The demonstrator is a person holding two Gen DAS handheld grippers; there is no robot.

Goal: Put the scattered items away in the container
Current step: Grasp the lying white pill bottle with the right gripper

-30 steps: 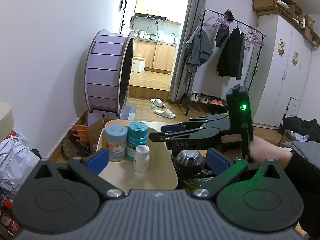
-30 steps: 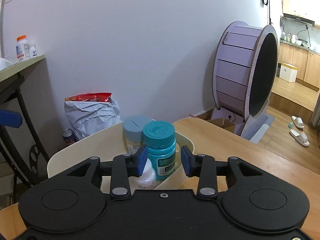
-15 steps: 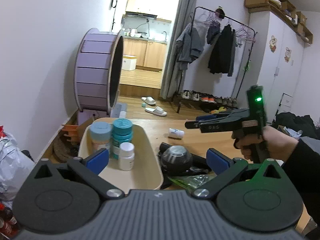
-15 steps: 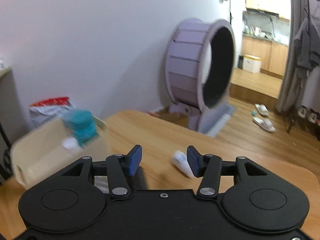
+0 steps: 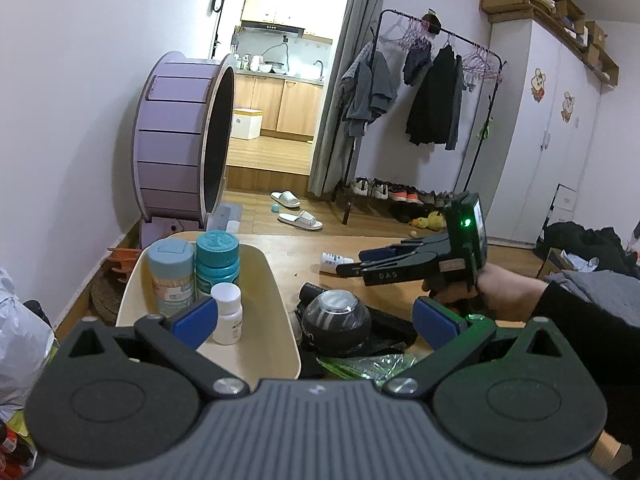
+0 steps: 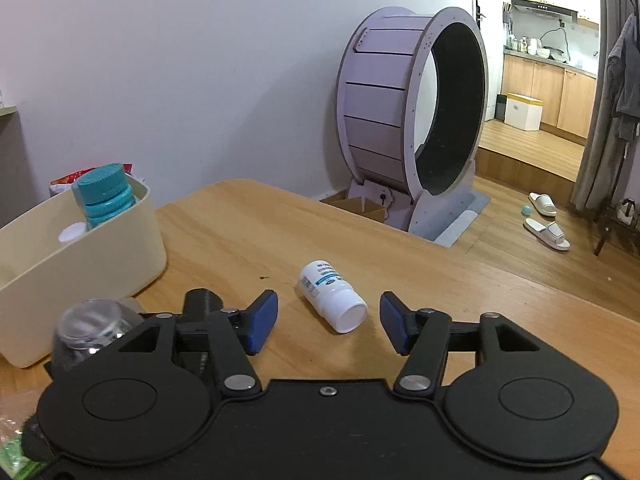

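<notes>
A cream bin (image 5: pixel 276 312) on the wooden table holds a teal-capped bottle (image 5: pixel 217 260), a grey-blue-capped jar (image 5: pixel 171 276) and a small white bottle (image 5: pixel 226 312). The bin also shows in the right wrist view (image 6: pixel 80 256). A white pill bottle (image 6: pixel 333 300) lies on its side on the table, between and just ahead of my open, empty right gripper (image 6: pixel 328 322). In the left wrist view that bottle (image 5: pixel 334 261) lies at the right gripper's (image 5: pixel 352 262) tips. My left gripper (image 5: pixel 314 318) is open and empty over a black ball with a clear dome (image 5: pixel 335 318).
A green foil packet (image 5: pixel 360 365) and black items lie beside the ball. A purple cat wheel (image 6: pixel 412 120) stands on the floor past the table's far edge. A clothes rack (image 5: pixel 424 112) and slippers (image 5: pixel 300 220) are farther off.
My right gripper has swung right, away from the bin, and now faces the lying white bottle with its jaws wider. My left gripper has barely moved.
</notes>
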